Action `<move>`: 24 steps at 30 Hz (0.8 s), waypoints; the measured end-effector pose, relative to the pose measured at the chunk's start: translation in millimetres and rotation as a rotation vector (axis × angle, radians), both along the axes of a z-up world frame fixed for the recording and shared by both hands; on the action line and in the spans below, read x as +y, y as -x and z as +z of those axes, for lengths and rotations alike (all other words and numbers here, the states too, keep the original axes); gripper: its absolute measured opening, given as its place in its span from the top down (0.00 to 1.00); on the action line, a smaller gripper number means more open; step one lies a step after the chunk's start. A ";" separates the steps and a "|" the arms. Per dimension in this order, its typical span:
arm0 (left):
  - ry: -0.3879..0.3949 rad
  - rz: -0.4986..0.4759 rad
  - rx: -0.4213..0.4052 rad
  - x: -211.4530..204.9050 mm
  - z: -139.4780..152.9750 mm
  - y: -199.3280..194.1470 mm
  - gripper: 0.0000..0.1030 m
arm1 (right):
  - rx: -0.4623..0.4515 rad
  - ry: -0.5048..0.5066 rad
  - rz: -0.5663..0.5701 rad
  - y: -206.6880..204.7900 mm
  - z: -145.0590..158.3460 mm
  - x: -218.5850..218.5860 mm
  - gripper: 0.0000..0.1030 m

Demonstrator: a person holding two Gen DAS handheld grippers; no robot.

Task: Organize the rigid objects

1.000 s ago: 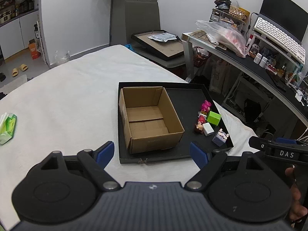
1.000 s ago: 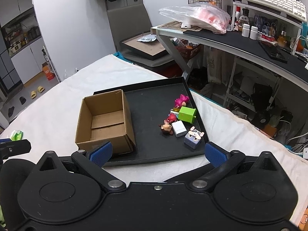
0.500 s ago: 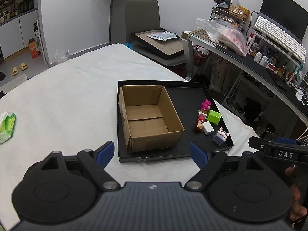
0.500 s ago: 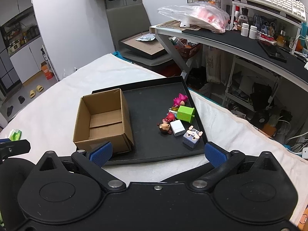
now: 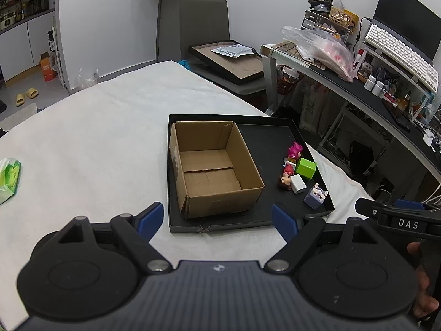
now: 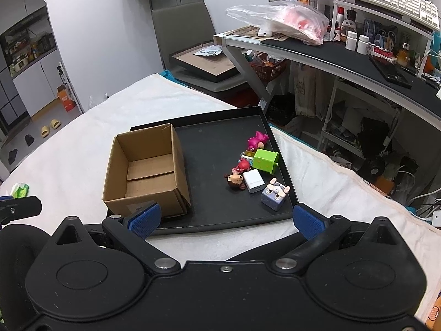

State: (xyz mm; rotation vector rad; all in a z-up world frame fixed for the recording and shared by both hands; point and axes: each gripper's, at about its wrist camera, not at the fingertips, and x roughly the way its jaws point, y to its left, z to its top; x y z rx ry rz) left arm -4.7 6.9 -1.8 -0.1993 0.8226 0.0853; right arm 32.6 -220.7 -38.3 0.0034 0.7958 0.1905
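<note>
**While both claws hang open, the toys wait on the tray**

While it hovers low over the white cloth (image 5: 96, 127), the left gripper (image 5: 217, 219) points at the near edge of the black tray (image 5: 264, 135), its blue fingers spread wide and holding nothing. On the tray's left side stands an open cardboard box (image 5: 212, 165), empty inside. To its right lies a tight cluster of small toys: a pink figure (image 6: 257, 140), a green cube (image 6: 266, 160), a white block (image 6: 254, 181), a brown-haired figure (image 6: 235, 181) and a lilac cube with ears (image 6: 274, 196). The right gripper (image 6: 226, 219) is likewise released, hovering before the tray's near rim.
</note>
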 end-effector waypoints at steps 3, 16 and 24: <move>0.004 0.003 0.005 2.1 -2.3 -1.4 0.18 | 0.003 -0.001 0.002 -0.8 -0.9 0.3 0.00; 0.035 -0.012 0.033 19.1 -23.3 -27.2 0.18 | 0.001 -0.017 -0.053 -16.0 -7.8 -5.2 0.00; 0.060 -0.023 0.060 32.4 -39.5 -51.2 0.18 | -0.019 -0.048 -0.099 -32.1 -16.9 -11.4 0.00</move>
